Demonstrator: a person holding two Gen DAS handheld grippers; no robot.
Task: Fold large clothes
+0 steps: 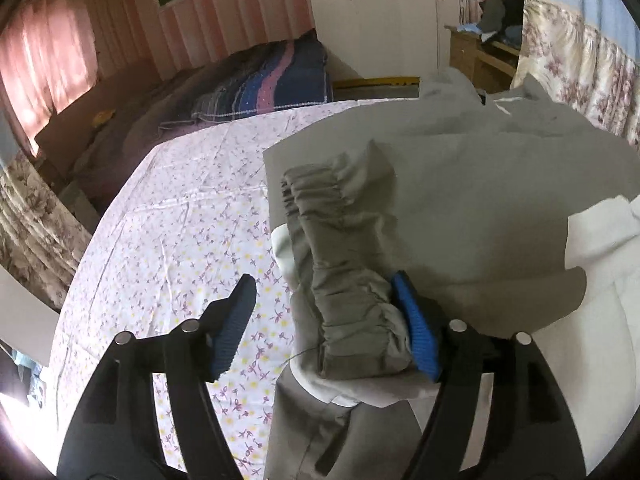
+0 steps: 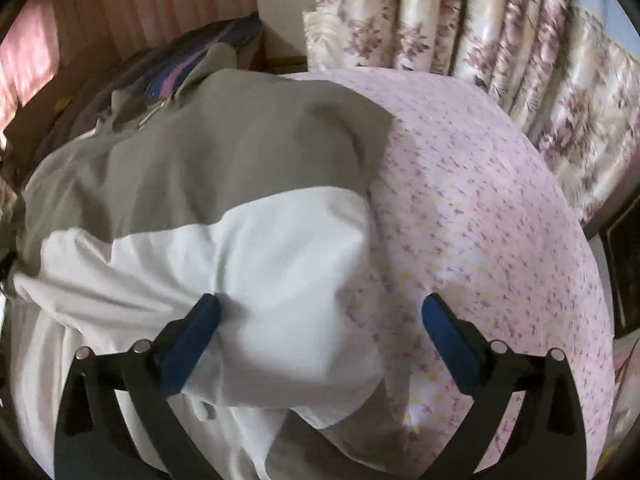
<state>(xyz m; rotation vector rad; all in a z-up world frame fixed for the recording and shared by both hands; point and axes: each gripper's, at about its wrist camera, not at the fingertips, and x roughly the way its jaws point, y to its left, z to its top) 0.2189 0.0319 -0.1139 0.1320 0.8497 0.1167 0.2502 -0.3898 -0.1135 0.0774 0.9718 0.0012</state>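
Both tongs are standing open: left tongs (image 1: 324, 312) are straddling the gathered cuff (image 1: 340, 272) without pinching, right tongs (image 2: 322, 328) hovering over the jacket (image 2: 224, 168), which is lying on the bed (image 2: 480, 220), likely releasing a fold.

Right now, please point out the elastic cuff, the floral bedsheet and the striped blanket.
elastic cuff (image 1: 340, 216): left wrist view, gathered grey band.
floral bedsheet (image 1: 180, 220): left wrist view, bare patch.
striped blanket (image 1: 272, 80): left wrist view, pink stripe.

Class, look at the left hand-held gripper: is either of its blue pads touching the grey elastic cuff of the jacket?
Touching. In the left wrist view the right-side pad presses against the gathered grey cuff; the other pad stands clear over the floral sheet.
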